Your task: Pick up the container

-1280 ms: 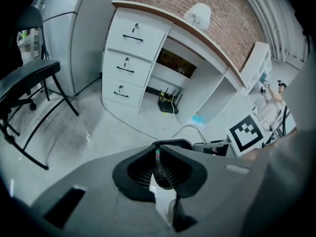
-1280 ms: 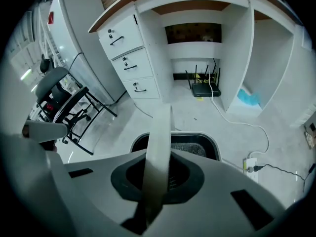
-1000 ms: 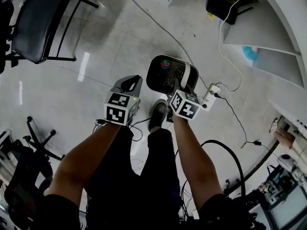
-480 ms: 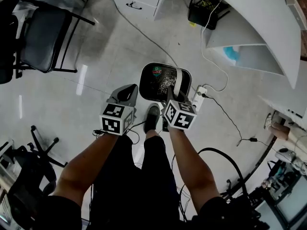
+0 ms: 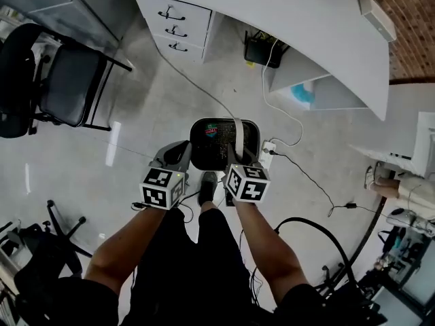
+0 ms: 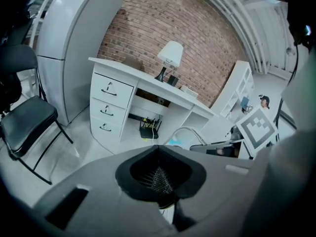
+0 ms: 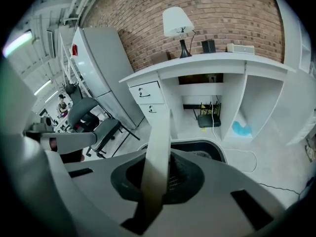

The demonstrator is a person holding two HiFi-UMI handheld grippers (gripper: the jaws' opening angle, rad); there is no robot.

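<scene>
The container (image 5: pixel 212 143) is a black mesh bin with a white strap handle (image 5: pixel 239 136), and it hangs above the floor in front of my feet. My right gripper (image 5: pixel 235 156) is shut on that handle; in the right gripper view the handle (image 7: pixel 157 152) runs up between the jaws, with the bin's dark rim (image 7: pixel 200 144) behind it. My left gripper (image 5: pixel 179 157) is beside the bin on its left, jaws together and holding nothing. Through the gap in its jaws the left gripper view shows a patch of the mesh (image 6: pixel 159 179).
A white desk (image 5: pixel 285 19) with a drawer unit (image 5: pixel 173 22) stands ahead, a black box (image 5: pixel 261 49) and cables beneath it. A power strip (image 5: pixel 266 151) and a white cable (image 5: pixel 197 80) lie on the floor. A black chair (image 5: pixel 68 80) stands at the left.
The bin has stayed on the right gripper while both grippers and the view swung toward the desk, which now fills the top of the frame. The floor looks farther below.
</scene>
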